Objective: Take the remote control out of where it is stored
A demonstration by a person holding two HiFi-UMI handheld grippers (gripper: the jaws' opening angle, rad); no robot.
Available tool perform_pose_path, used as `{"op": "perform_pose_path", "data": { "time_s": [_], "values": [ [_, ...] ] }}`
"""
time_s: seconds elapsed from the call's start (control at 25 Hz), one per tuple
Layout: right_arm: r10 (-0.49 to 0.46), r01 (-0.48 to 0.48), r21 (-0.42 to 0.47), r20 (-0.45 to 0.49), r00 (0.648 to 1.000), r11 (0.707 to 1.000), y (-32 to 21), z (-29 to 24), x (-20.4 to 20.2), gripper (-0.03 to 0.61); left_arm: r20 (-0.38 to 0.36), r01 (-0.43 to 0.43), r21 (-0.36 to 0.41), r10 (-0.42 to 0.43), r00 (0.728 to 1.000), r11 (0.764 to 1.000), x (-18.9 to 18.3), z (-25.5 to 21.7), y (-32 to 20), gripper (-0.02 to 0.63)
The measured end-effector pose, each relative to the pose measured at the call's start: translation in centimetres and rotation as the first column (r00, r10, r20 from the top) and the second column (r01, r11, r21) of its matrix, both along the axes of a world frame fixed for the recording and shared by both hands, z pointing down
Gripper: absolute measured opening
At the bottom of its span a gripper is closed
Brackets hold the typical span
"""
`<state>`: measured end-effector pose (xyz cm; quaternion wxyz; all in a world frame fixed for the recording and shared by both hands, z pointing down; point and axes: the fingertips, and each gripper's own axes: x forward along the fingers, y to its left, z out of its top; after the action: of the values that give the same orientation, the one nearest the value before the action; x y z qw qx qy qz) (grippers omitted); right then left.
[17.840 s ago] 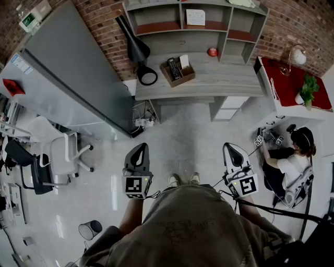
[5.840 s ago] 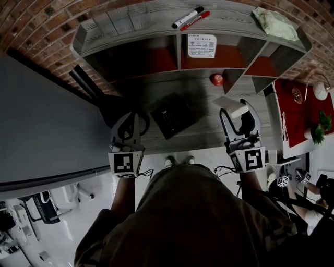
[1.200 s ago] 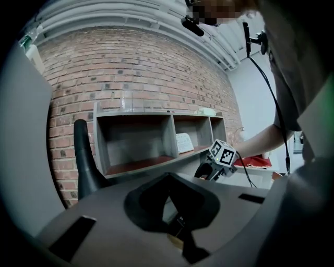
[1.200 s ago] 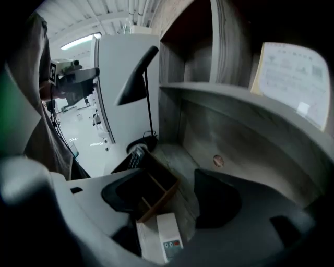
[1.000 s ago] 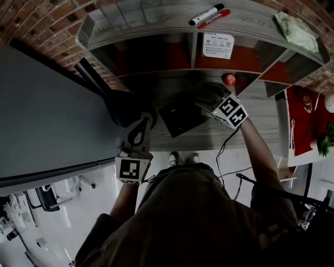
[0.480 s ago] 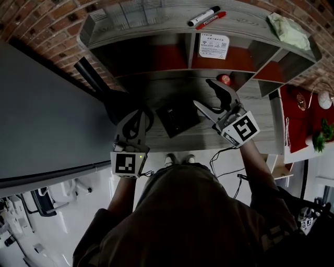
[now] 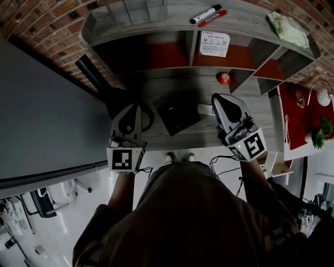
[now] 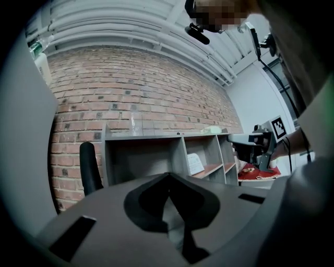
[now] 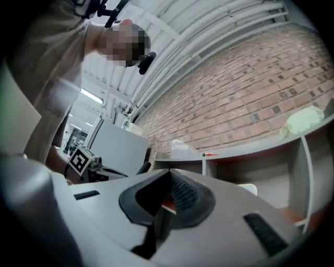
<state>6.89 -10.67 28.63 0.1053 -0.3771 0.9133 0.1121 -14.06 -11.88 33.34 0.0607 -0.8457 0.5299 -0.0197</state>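
At left, hovering over the table (image 7: pixel 209 136) edge with the left gripper (image 7: pixel 133 108), jaws together on nothing, dark storage box (image 7: pixel 194 124) just to their right. Between the two sets of jaws, dim inside that box and seemingly not lifted out: the remote control (image 7: pixel 175 119). At right, raised above the table with the right gripper (image 7: pixel 219 100), jaws just closed together with nothing seen between them, so grasp and removal both left to do.

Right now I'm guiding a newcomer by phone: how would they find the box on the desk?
Against the brick wall stands a grey desk with shelves above. On the desktop, between the left gripper and right gripper, sits the box: dark, square, askew, unlike the small round red object farther right.
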Motion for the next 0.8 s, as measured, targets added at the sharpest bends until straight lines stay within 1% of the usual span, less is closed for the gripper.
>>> {"op": "perform_pose_path", "data": {
  "time_s": [0.16, 0.28, 0.36, 0.52, 0.64, 0.8],
  "values": [
    [0.018, -0.018, 0.003, -0.050, 0.999, 1.000, 0.7, 0.9, -0.1, 0.014, 0.007, -0.005, 0.003, 0.005, 1.000, 1.000, -0.1, 0.1, 0.0, 0.011],
    [0.014, -0.016, -0.033, -0.044, 0.999, 0.999, 1.1, 1.4, -0.2, 0.014, 0.013, -0.011, 0.015, 0.011, 1.000, 1.000, 0.0, -0.3, 0.2, 0.011],
    [0.020, -0.022, -0.035, -0.048, 0.999, 0.999, 1.2, 1.6, -0.1, 0.012, 0.018, -0.018, 0.016, 0.018, 1.000, 1.000, 0.2, -0.3, 0.3, 0.011],
    [0.017, -0.019, -0.048, -0.041, 0.999, 0.999, 1.4, 1.6, 0.0, 0.014, 0.056, -0.046, 0.036, 0.044, 0.997, 0.998, 0.9, -0.5, 0.8, 0.011],
    [0.027, -0.029, -0.041, -0.052, 0.998, 0.999, 1.3, 1.7, 0.3, 0.014, 0.017, -0.070, 0.034, 0.069, 0.997, 0.997, 1.3, -0.9, 1.2, 0.011],
    [0.037, -0.041, -0.057, -0.061, 0.997, 0.998, 1.0, 2.2, 0.7, 0.014, 0.028, -0.090, 0.026, 0.089, 0.996, 0.996, 1.8, -0.7, 1.4, 0.011]
  ]
}}
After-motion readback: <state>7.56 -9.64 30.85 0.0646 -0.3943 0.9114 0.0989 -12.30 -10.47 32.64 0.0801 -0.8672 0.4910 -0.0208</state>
